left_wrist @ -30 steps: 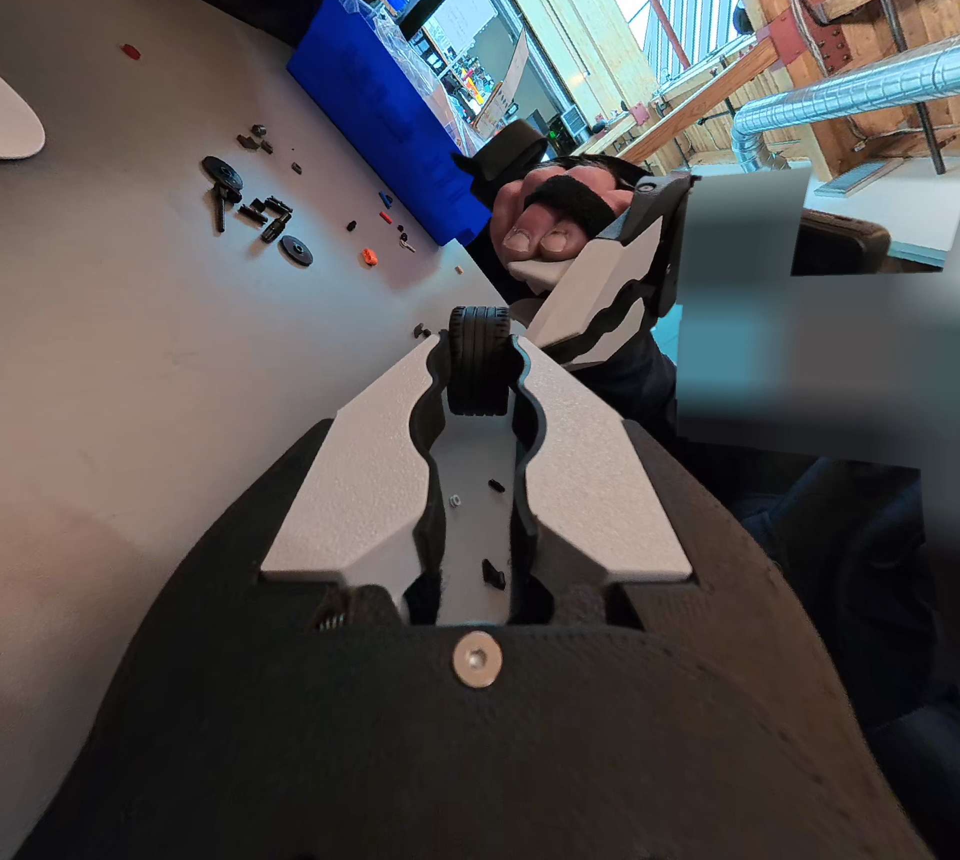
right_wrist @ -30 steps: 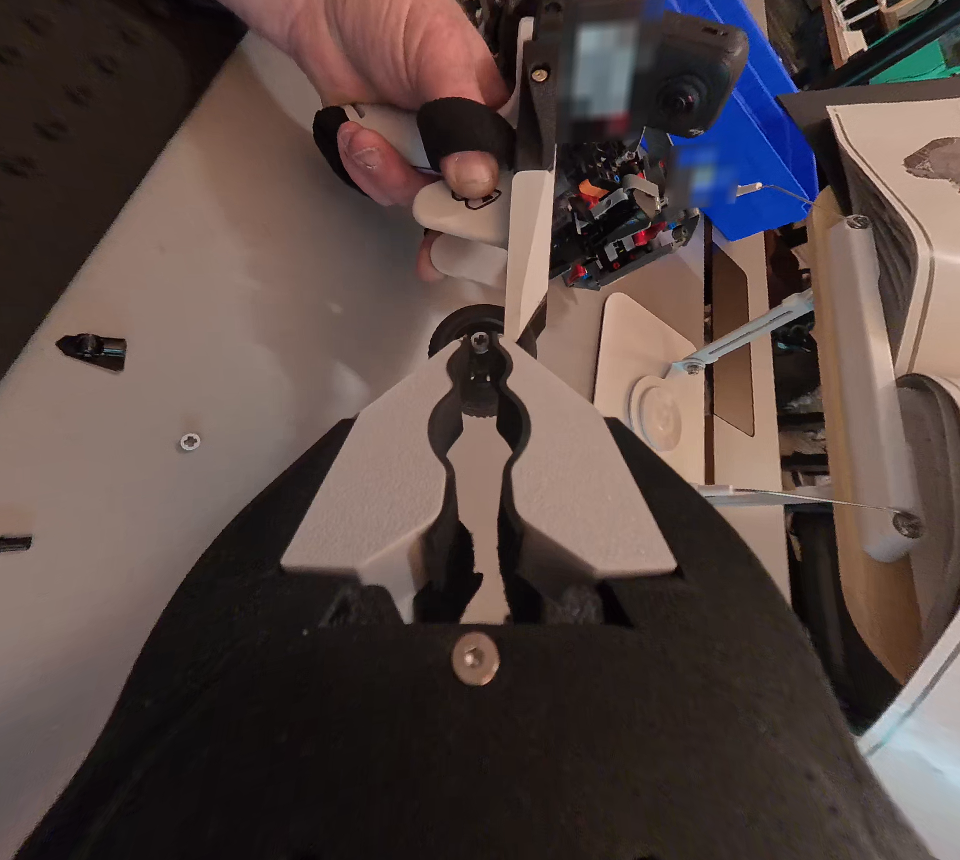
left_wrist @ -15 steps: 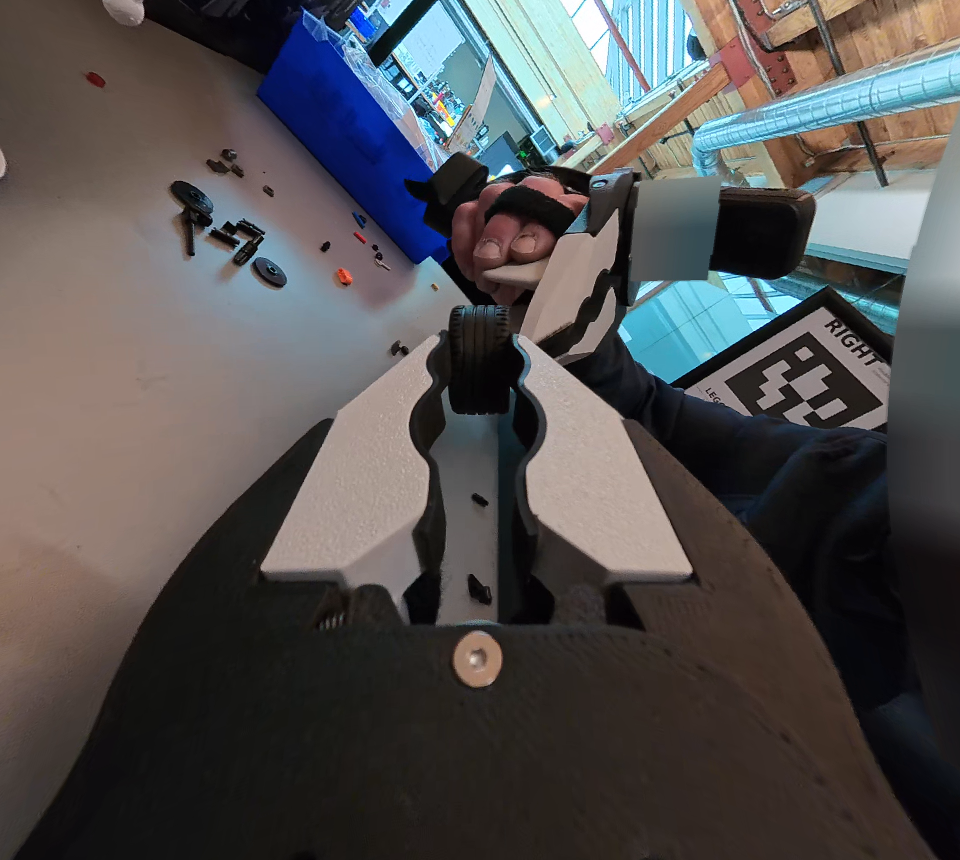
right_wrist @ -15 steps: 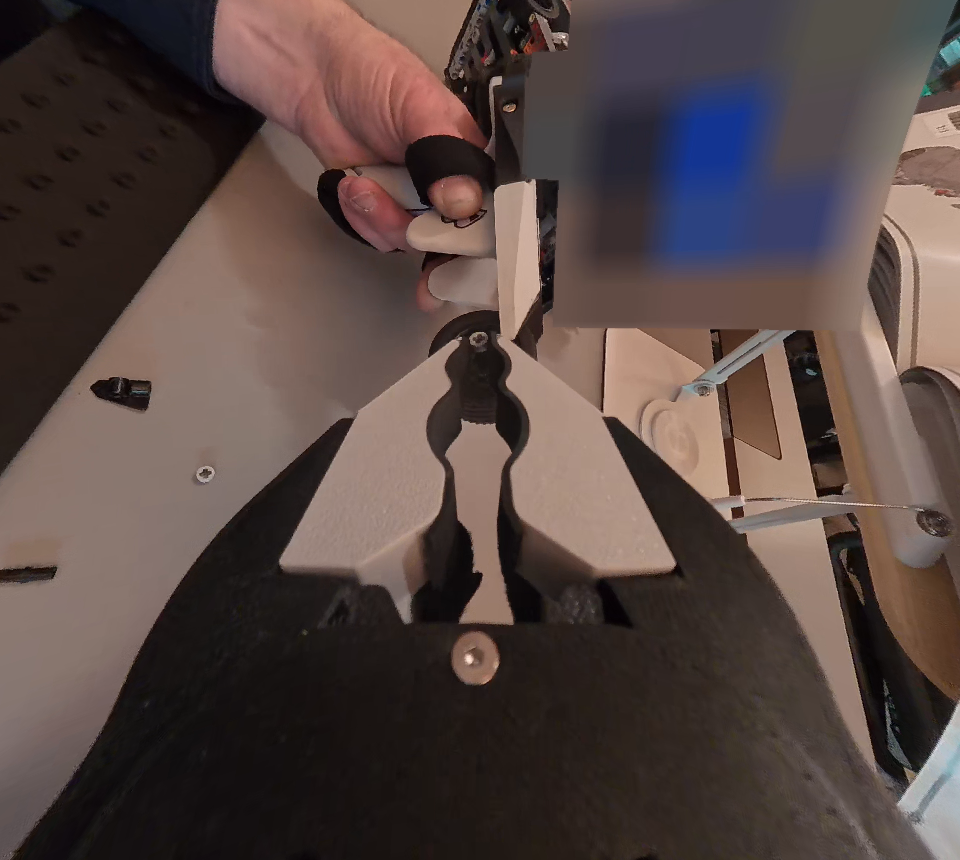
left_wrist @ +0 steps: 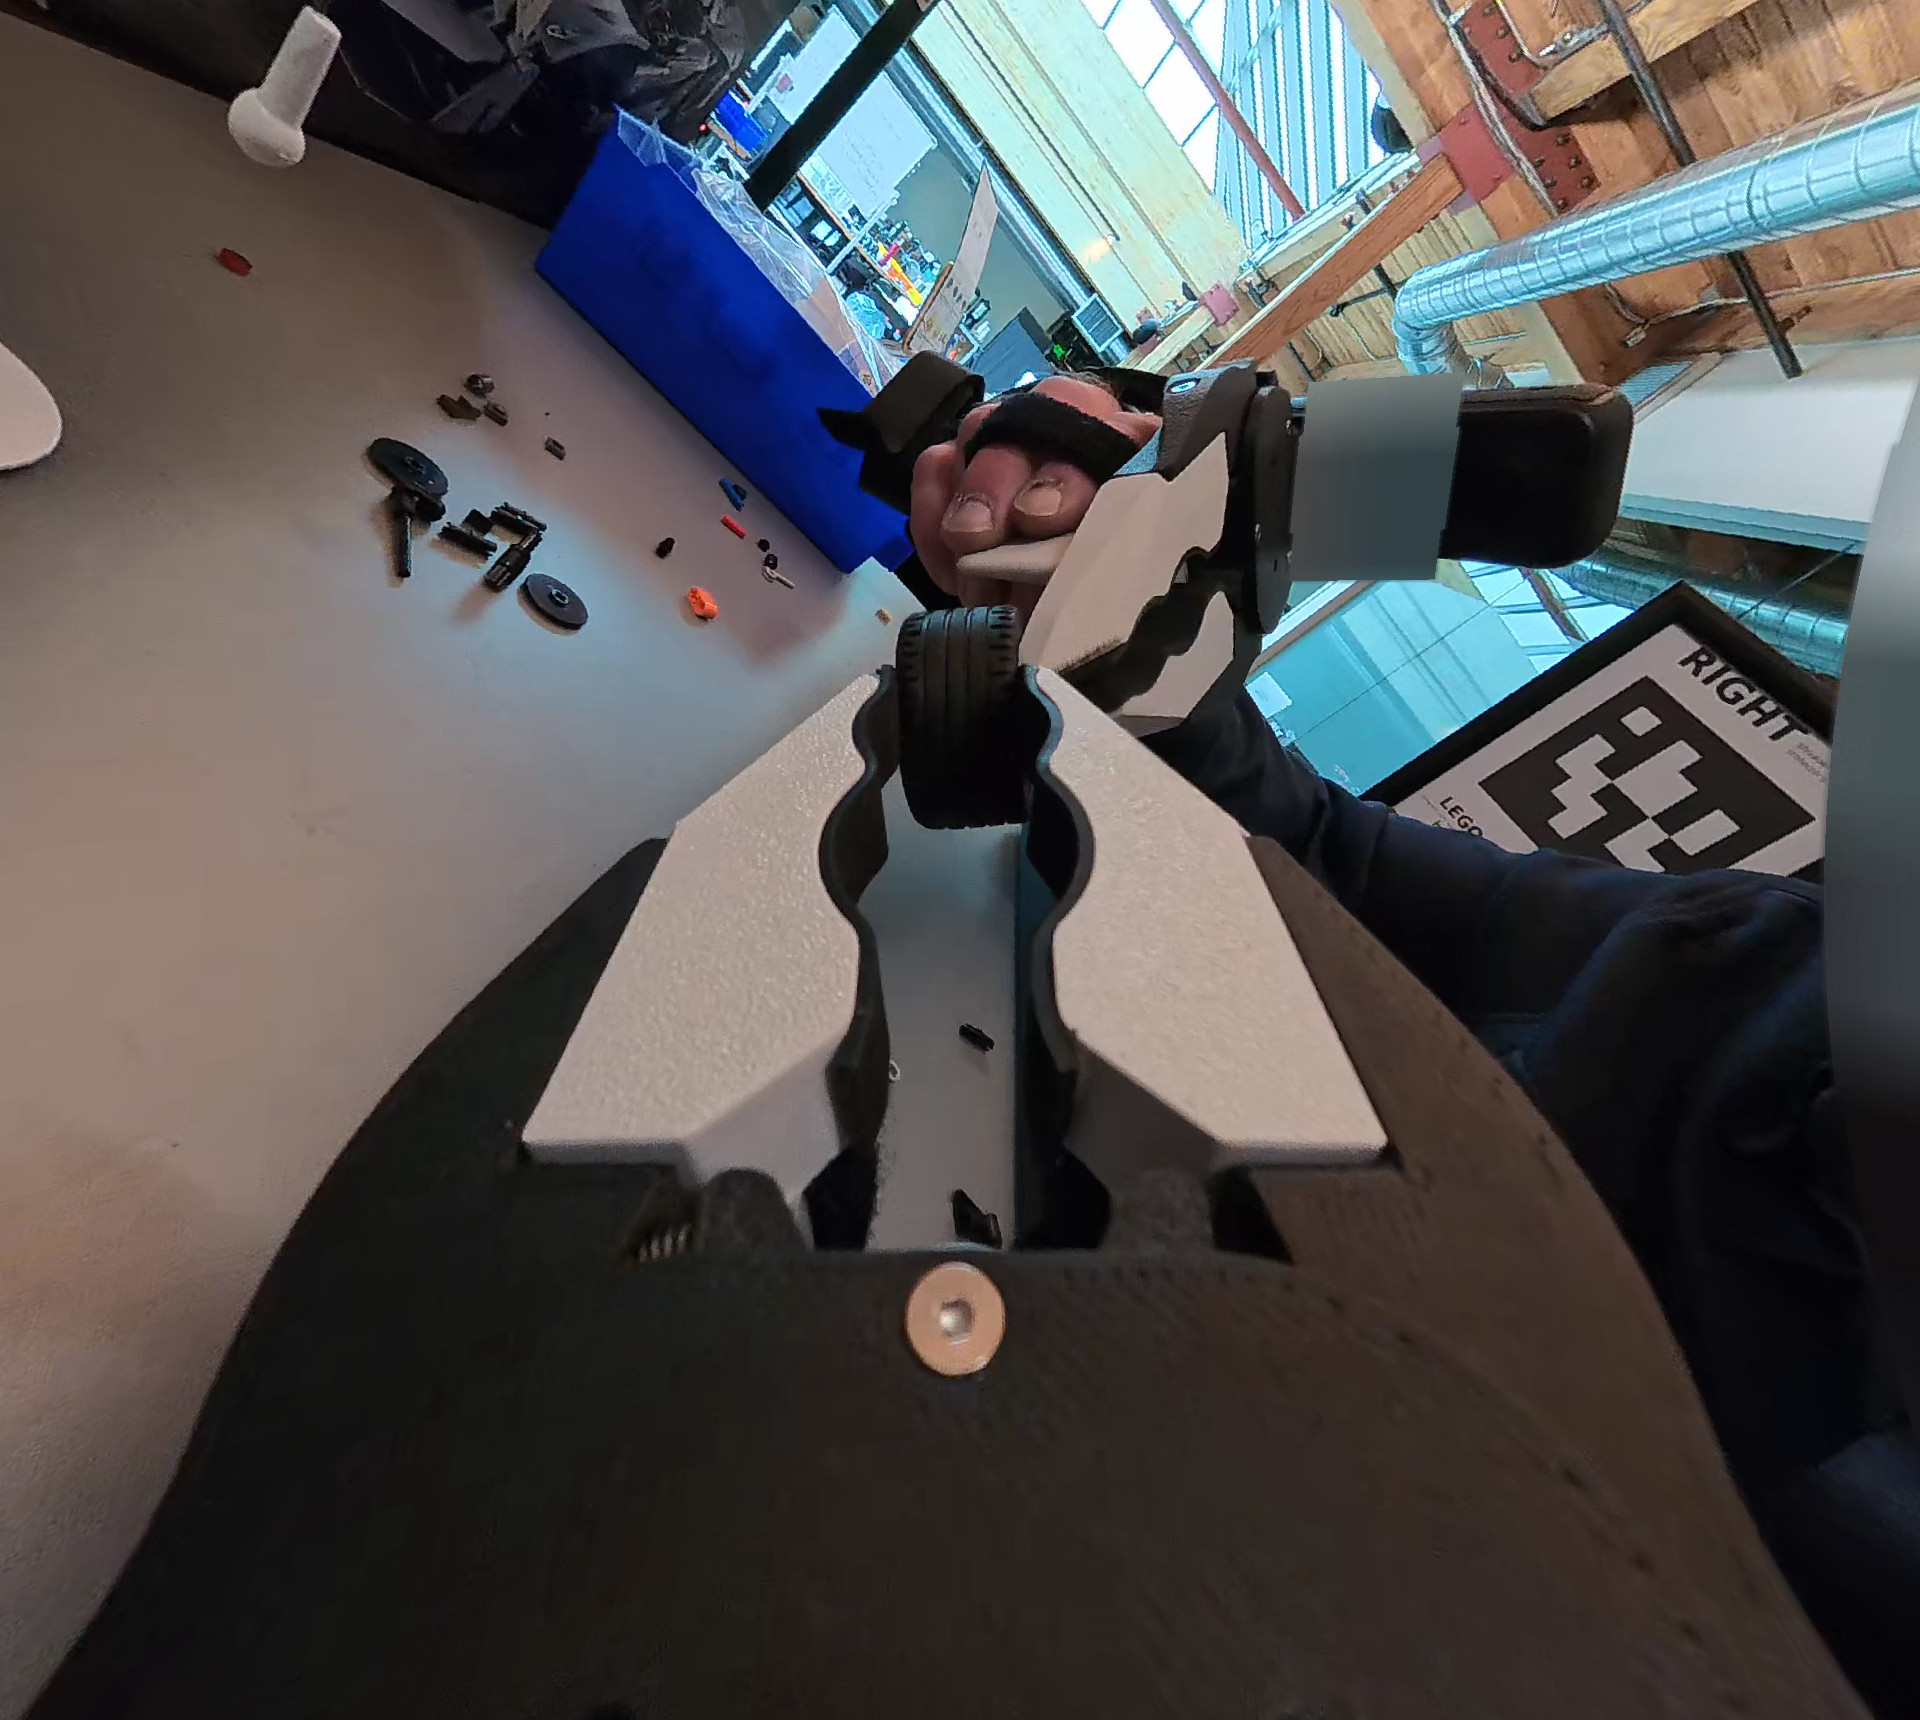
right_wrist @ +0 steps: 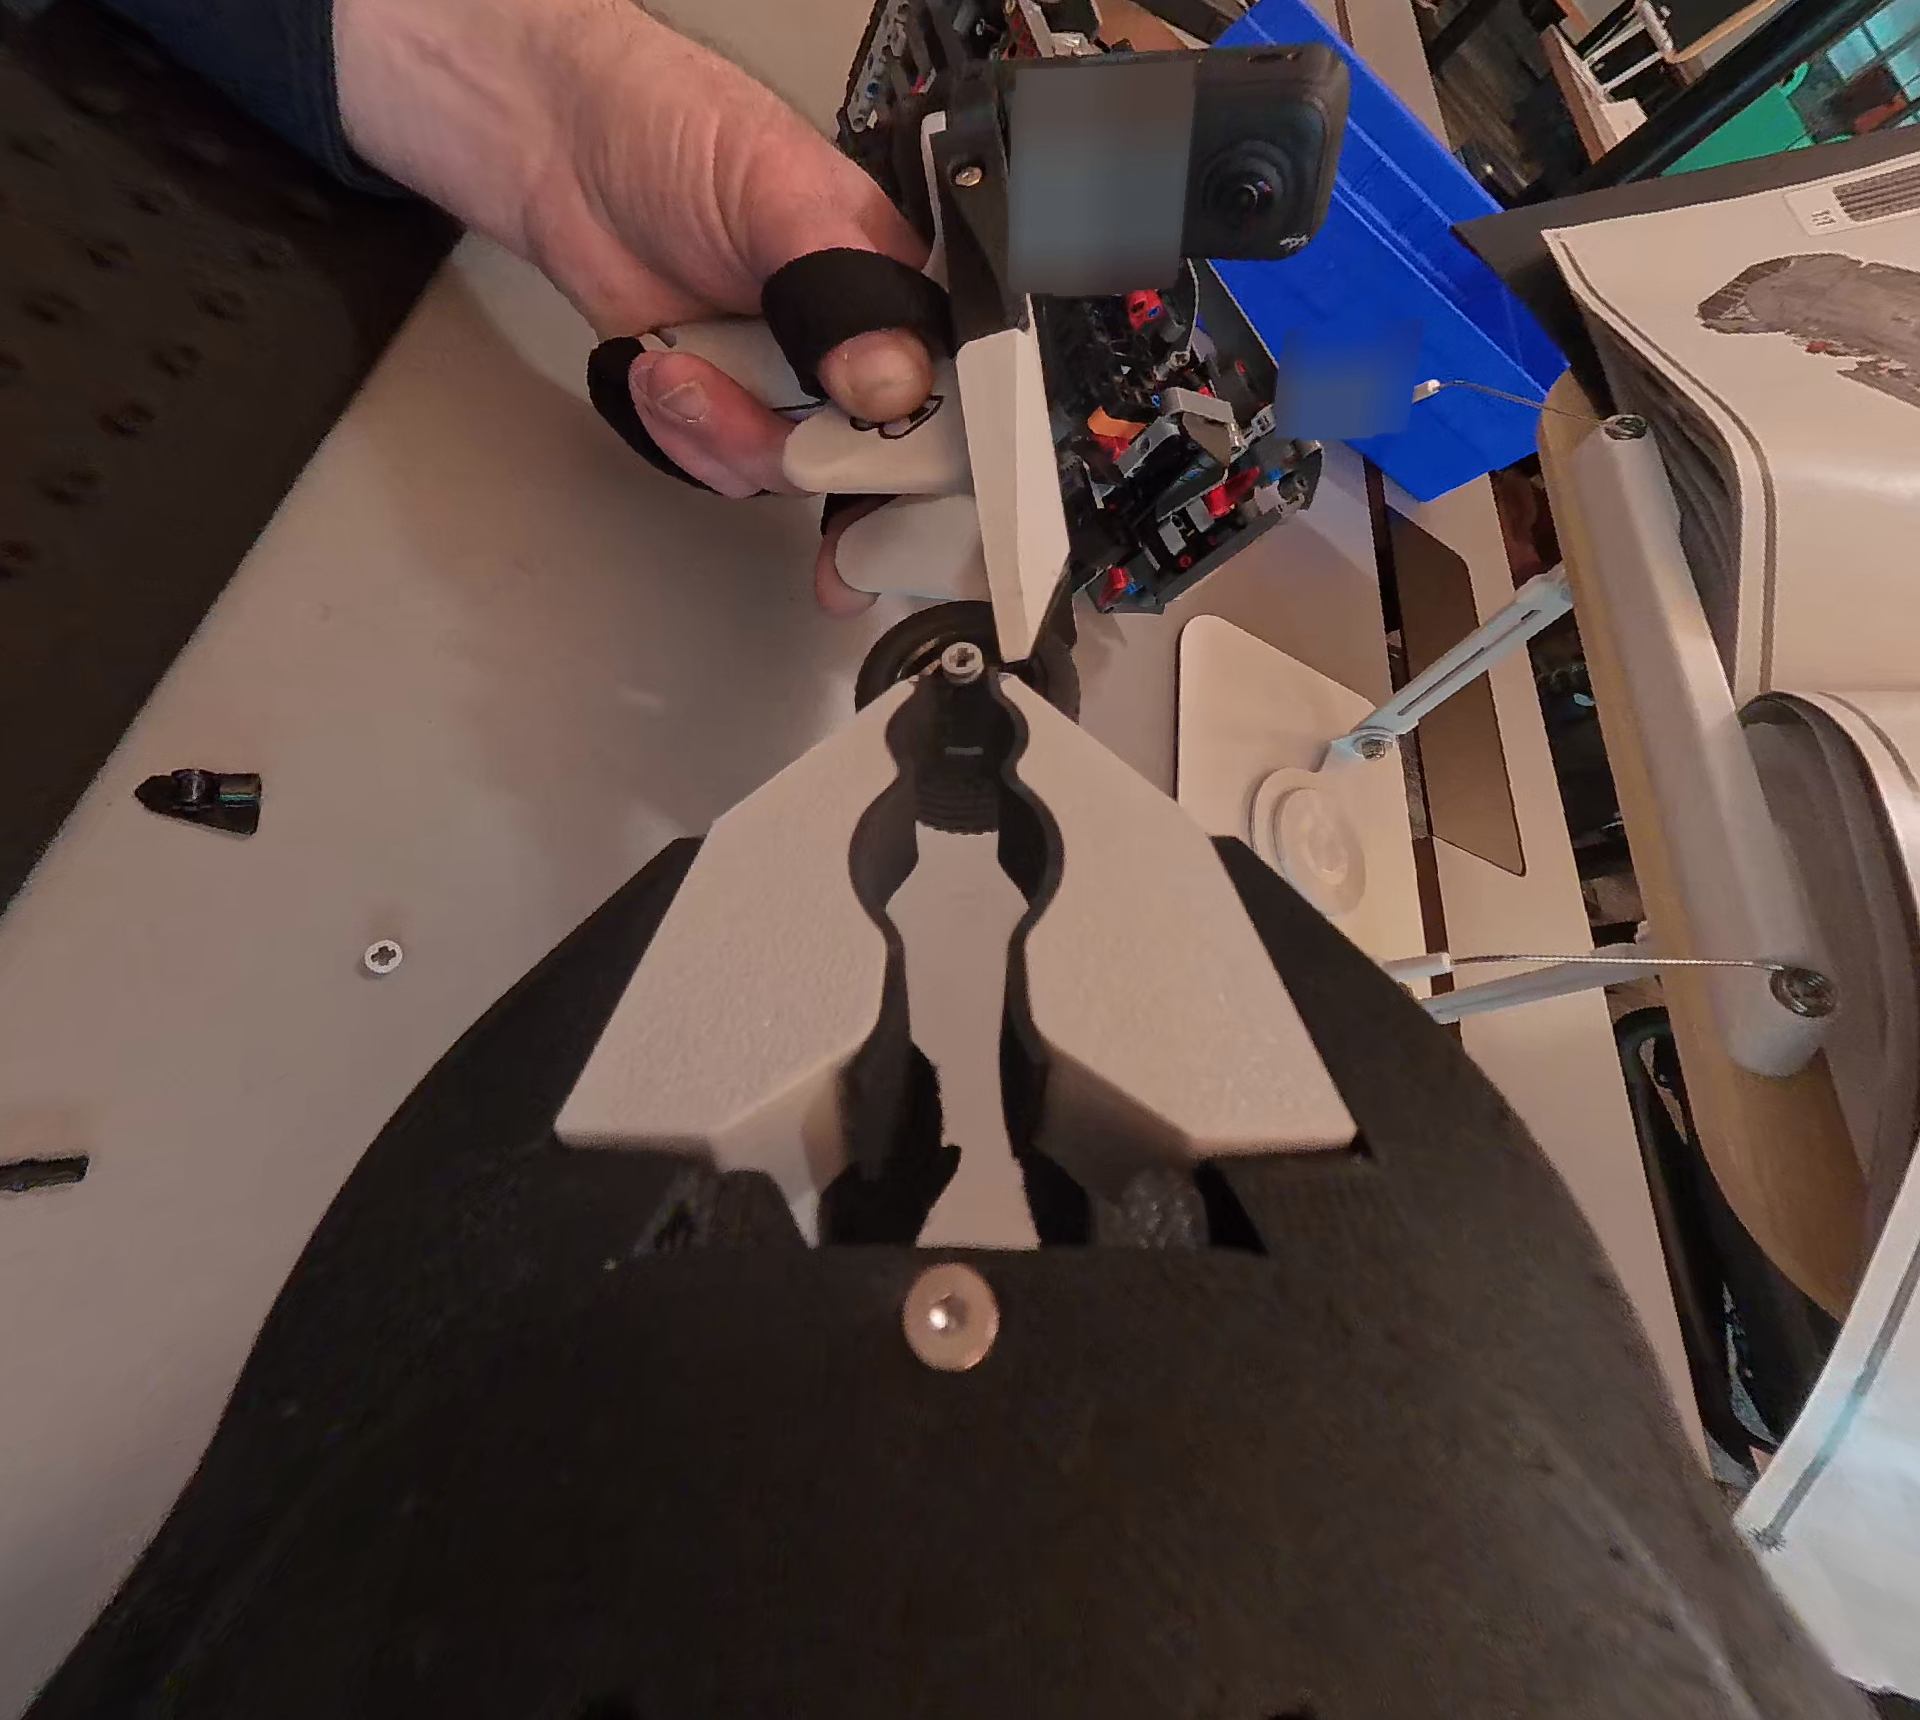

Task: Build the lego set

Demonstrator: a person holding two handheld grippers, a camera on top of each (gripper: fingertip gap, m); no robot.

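The left gripper [left_wrist: 961, 714] has a small black tyre [left_wrist: 961, 720] pinched between the tips of its white fingers [left_wrist: 748, 922]. The tyre is fat and round with grooves running around its tread. It is held up in the air above the grey counter [left_wrist: 208, 787].

The right gripper [right_wrist: 954, 714] is closed on a short black axle piece [right_wrist: 956, 771] with ridges and a light cross-shaped tip. Its fingers are almost together around it. The tip points straight away from the right gripper, into the side of the tyre, so the long axis of the axle runs along those fingers and across the tyre.

Compared with a second ago, the two grippers meet in the same way, tip to tip, and each grip is unchanged. The views have swung a little, and the right gripper now sits nearer the tyre in the left wrist view.

Beyond the tyre in the right wrist view stands the half-built lego car [right_wrist: 1164, 444], black with red and grey bits. A blue bin [left_wrist: 717, 351] lies farther back than the tyre, and loose black pieces [left_wrist: 468, 517] are scattered left of the bin.
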